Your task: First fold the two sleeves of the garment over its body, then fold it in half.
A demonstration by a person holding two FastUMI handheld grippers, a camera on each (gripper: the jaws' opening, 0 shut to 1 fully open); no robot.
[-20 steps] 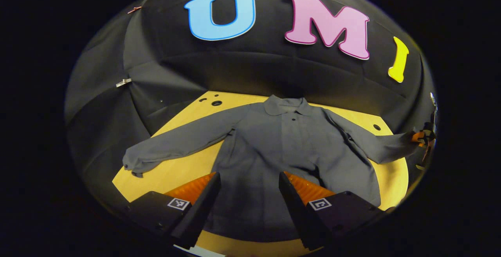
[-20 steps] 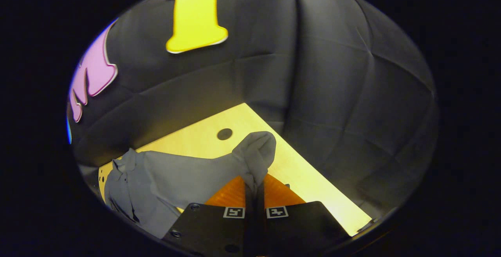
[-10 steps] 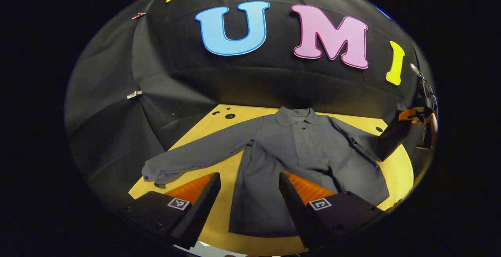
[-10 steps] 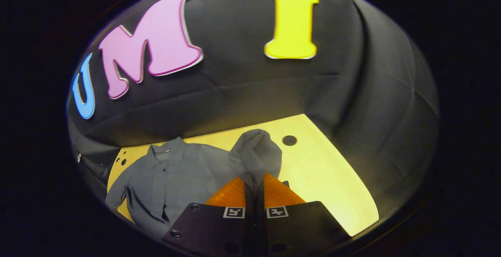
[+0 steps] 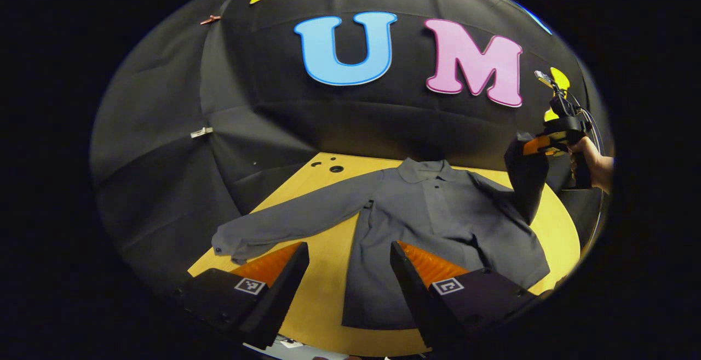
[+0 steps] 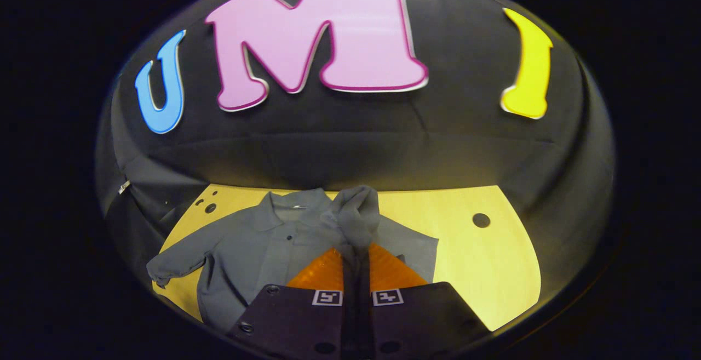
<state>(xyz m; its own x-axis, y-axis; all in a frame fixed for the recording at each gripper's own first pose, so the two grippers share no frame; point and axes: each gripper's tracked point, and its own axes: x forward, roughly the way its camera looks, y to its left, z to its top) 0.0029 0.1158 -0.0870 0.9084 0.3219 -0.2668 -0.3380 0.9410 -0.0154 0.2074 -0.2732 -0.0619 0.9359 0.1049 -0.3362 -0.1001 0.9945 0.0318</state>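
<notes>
between right tongs (image 6: 356,253): sleeve (image 6: 357,217)

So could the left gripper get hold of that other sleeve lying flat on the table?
Probably yes: the left gripper is open, and the flat sleeve lies uncovered on the table just ahead, with nothing between.

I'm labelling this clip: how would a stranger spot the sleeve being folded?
Find the wooden table with the grey shirt on it. One sleeve lies flat; the other sleeve hangs lifted, its cuff pinched in the right gripper.
</notes>
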